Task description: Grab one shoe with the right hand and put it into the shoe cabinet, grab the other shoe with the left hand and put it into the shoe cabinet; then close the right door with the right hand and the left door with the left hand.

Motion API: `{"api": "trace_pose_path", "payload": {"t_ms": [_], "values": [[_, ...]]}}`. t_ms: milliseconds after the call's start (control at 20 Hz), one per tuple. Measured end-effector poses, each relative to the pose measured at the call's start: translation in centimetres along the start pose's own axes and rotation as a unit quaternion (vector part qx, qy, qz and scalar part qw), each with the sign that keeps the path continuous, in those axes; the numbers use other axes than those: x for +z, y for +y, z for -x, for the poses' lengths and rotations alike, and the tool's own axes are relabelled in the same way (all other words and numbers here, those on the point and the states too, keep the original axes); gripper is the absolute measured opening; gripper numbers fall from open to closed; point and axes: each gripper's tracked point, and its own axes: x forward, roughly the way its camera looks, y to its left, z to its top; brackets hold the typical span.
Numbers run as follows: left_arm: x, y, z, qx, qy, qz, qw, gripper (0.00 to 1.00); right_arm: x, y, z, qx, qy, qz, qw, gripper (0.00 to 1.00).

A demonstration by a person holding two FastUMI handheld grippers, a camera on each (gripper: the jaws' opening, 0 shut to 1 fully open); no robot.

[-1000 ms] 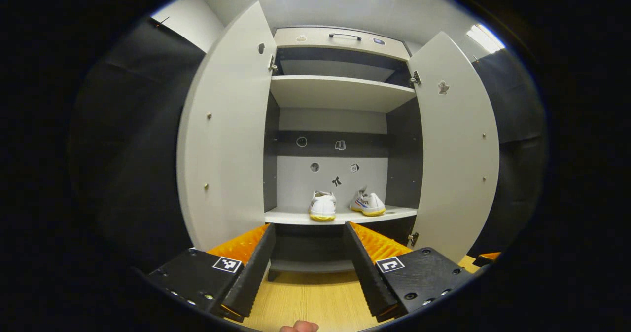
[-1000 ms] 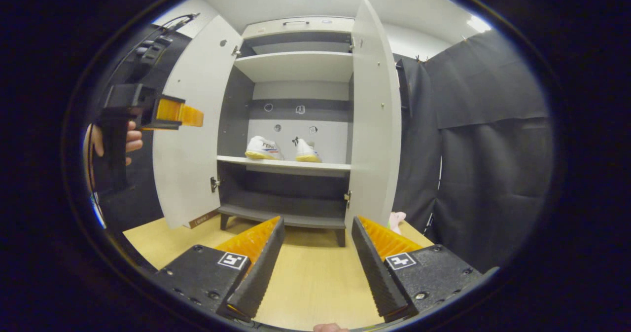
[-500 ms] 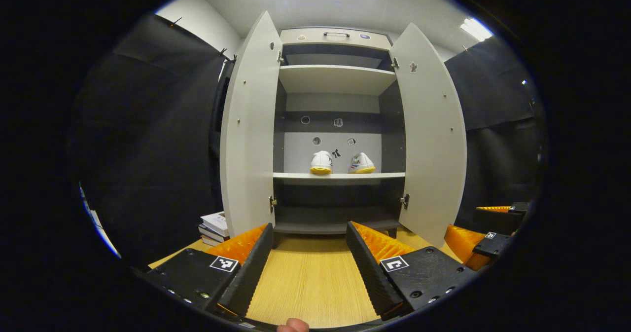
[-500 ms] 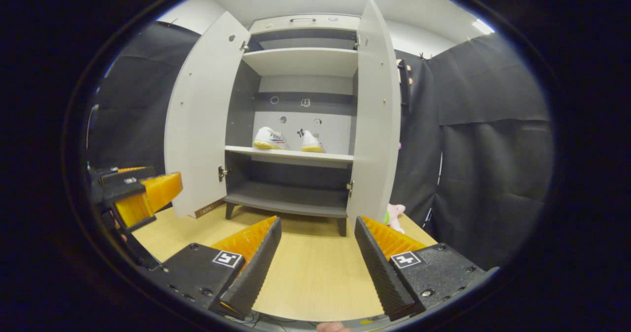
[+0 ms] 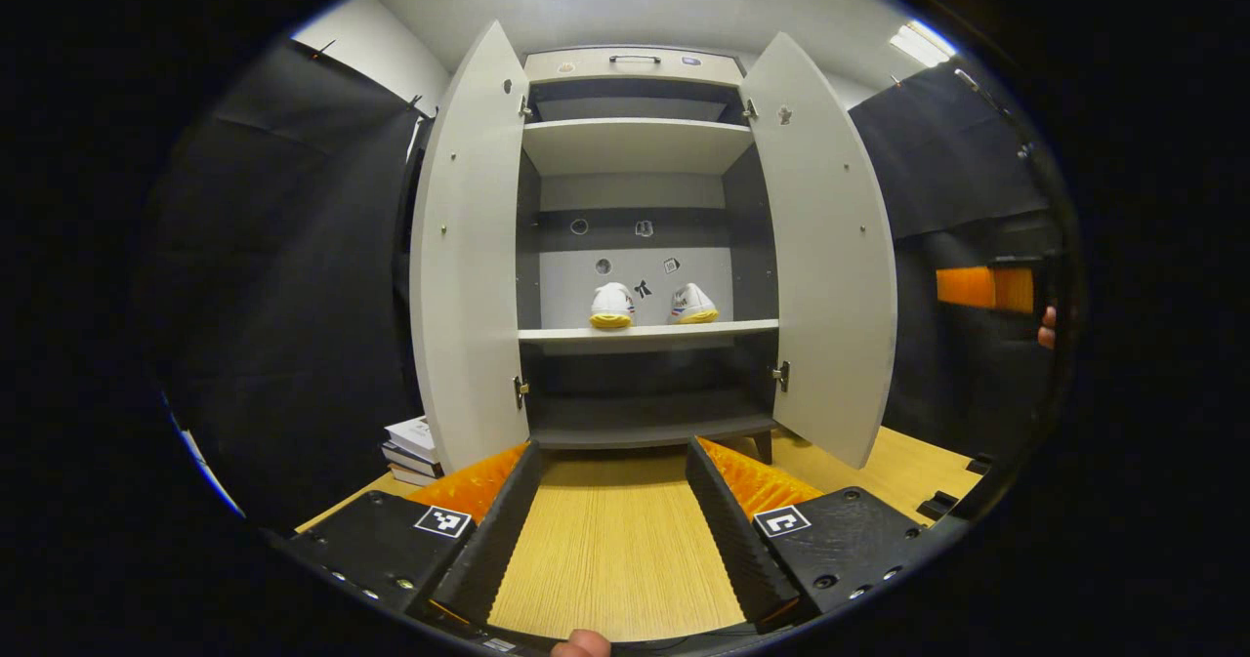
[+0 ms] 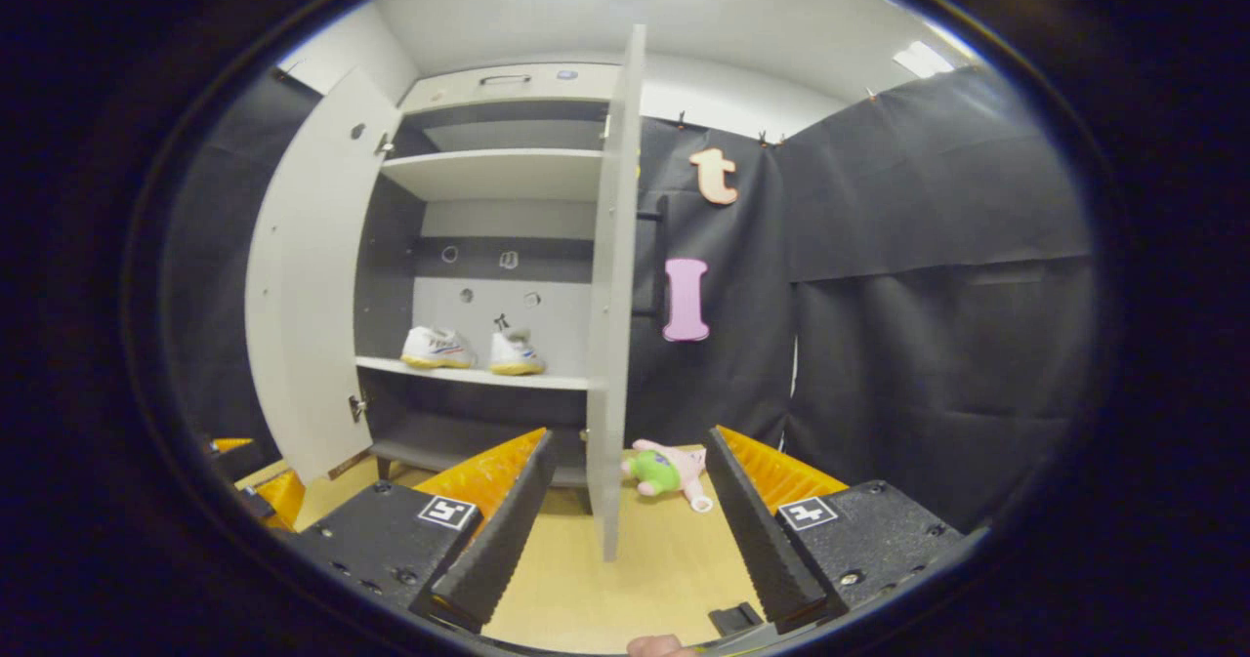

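White shoes sit side by side on the middle shelf (image 5: pixel 645 330) of the cabinet (image 5: pixel 635 66), the left shoe (image 5: pixel 611 306) heel toward me, the right shoe (image 5: pixel 692 304) turned a little sideways. From my left gripper view I go left to right: a stack of books (image 5: pixel 410 447) lies on the wooden floor (image 5: pixel 610 559) by the foot of the left door (image 5: pixel 469 247), which stands wide open. Next comes the cabinet's dark interior with an upper shelf (image 5: pixel 635 140) and small stickers on the back panel. The right door (image 5: pixel 825 257) is open too, swung out toward me. Far at the right edge my right gripper (image 5: pixel 981 287) hangs in the air at about the height of the shoes, with a bit of my hand (image 5: pixel 1047 325) behind it. My left gripper (image 5: pixel 610 511) is low over the floor, jaws spread wide and holding nothing, aimed at the cabinet's base.

In the right gripper view, my left gripper (image 6: pixel 264 486) shows low at the left edge. The left door (image 6: pixel 312 276) is open, the shoes (image 6: pixel 474 349) rest on their shelf, and the right door (image 6: pixel 610 296) stands edge-on straight ahead, its edge between my right gripper's (image 6: pixel 625 506) parted, empty jaws but well beyond them. A green and pink plush toy (image 6: pixel 669 470) lies on the floor just right of that door.
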Motion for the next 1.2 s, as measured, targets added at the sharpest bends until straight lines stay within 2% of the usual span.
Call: {"api": "trace_pose_path", "payload": {"t_ms": [150, 300, 500, 650, 950, 1200], "values": [[0.2, -0.2, -0.1, -0.006, -0.003, -0.006, 1.0, 0.9, 3.9, -3.8, -3.2, -0.027, -0.018, -0.004, 0.999, 0.97], [-0.1, -0.4, -0.2, -0.012, 0.002, -0.009, 1.0, 0.9, 7.0, -6.3, -7.0, -0.037, -0.018, -0.005, 0.999, 0.96], [-0.3, -0.3, -0.4, -0.014, 0.007, -0.011, 1.0, 0.92, 9.3, -8.4, -11.9, -0.04, -0.014, -0.025, 0.999, 0.97], [-0.5, -0.1, -0.5, -0.011, 0.012, -0.012, 1.0, 0.92, 10.6, -9.0, -14.8, -0.044, -0.018, -0.017, 0.999, 0.98], [-0.8, 0.0, -1.0, -0.011, 0.019, -0.012, 1.0, 0.92, 11.6, -8.5, -16.7, -0.048, -0.021, 0.022, 0.998, 0.98], [-1.0, -0.6, -1.4, -0.021, 0.026, -0.013, 0.999, 0.92, 11.6, -8.2, -16.8, -0.05, -0.023, 0.007, 0.998, 0.96]]}}
